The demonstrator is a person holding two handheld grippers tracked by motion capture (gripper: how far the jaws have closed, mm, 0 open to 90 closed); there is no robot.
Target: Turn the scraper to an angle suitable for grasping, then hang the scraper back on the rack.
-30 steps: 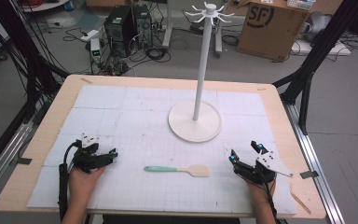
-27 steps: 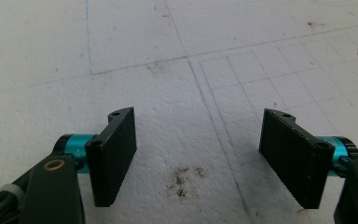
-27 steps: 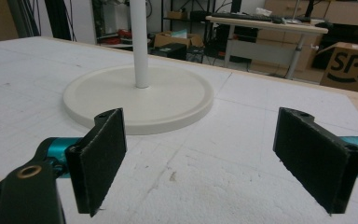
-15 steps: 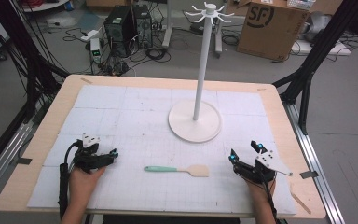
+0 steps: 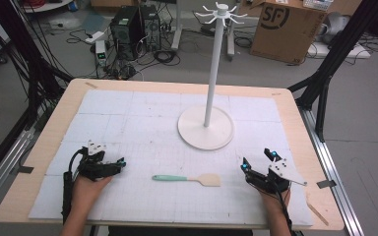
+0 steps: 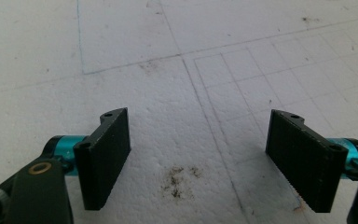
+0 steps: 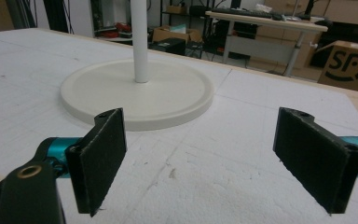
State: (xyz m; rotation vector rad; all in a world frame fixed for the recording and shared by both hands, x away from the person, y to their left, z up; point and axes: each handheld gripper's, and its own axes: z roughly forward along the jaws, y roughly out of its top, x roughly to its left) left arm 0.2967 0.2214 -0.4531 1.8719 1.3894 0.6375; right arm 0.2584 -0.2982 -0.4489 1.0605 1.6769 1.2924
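Note:
A spatula with a teal handle and a pale blade lies flat on the white foam mat, between my two hands. My left gripper rests on the mat to its left, tips pointing toward the handle. Its jaws have just been opening and stand wide with only bare foam between them. My right gripper rests to the right of the blade, open, with nothing between its fingers. It faces the white hook stand, whose round base lies ahead of it.
The white stand rises from the mat's far middle, with a ring of hooks at its top. The foam mat covers most of the wooden table. A cardboard box and computer gear stand on the floor beyond.

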